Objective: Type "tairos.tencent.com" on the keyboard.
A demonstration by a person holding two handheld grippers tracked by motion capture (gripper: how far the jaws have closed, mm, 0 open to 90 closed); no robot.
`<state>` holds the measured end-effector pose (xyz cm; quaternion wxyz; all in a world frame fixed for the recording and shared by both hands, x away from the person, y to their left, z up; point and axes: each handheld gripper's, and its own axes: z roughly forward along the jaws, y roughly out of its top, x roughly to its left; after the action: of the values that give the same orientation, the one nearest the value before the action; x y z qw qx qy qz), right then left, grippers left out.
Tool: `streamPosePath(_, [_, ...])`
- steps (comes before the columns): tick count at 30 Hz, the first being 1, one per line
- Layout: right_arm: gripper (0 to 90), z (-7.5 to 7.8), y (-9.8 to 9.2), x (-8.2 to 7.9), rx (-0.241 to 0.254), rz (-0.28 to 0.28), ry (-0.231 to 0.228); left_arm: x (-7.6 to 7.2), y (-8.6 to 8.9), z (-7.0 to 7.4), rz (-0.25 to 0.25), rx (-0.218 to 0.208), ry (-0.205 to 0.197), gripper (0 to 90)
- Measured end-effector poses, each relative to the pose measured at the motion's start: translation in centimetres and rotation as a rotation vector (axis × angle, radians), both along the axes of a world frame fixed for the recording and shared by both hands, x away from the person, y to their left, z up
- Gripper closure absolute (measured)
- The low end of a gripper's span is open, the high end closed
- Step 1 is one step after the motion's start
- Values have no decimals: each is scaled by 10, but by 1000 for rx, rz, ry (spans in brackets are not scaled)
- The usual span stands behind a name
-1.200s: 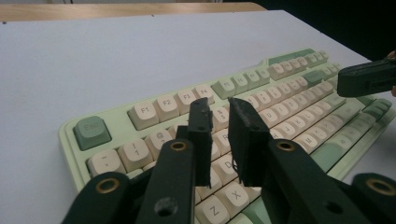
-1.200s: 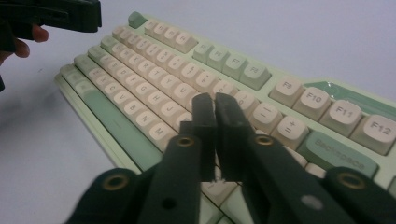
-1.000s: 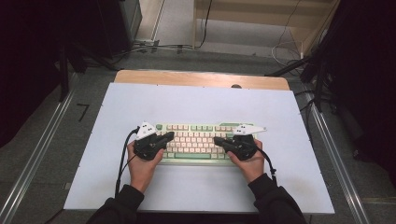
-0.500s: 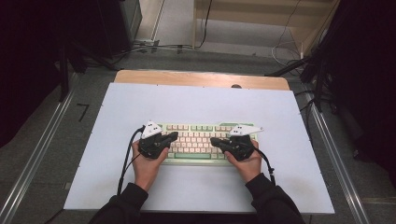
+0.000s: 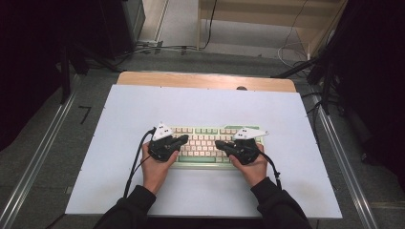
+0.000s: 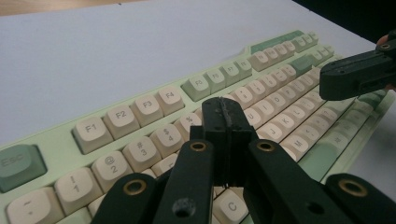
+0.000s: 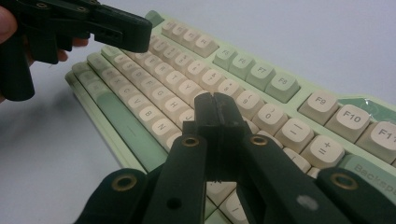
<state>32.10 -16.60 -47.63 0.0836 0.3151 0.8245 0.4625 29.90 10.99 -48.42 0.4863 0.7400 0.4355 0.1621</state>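
Observation:
A pale green keyboard [image 5: 206, 143] with cream keys lies near the front middle of the white table top [image 5: 200, 109]. My left gripper [image 5: 184, 139] hovers over the keyboard's left part, jaws shut with nothing between them; in the left gripper view its tip [image 6: 226, 112] hangs above the number row of the keyboard [image 6: 140, 126]. My right gripper [image 5: 219, 144] is over the keyboard's right part, also shut and empty; in the right gripper view its tip [image 7: 215, 108] is over the letter keys of the keyboard [image 7: 261, 84]. The two tips point toward each other.
The white board rests on a wooden table whose far edge [image 5: 205, 80] shows beyond it. Metal rails [image 5: 33, 162] run along both sides on the floor. Cables [image 5: 157, 47] lie on the floor beyond the table. Dark curtains stand left and right.
Both hands have drifted slightly inward over the keyboard, the left a little more than the right. The jaws stay shut.

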Motion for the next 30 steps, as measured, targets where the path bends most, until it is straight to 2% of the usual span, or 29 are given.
streamPosePath(9, [882,0,0,0,-1,5,3,6,-8,-3,-13,-3,18,900])
streamPosePath(16, [881,-1,0,0,-1,5,8,7,-13,-4,-24,15,27,900])
streamPosePath(30, [881,-1,0,1,0,2,6,12,-16,-8,-7,29,47,900])
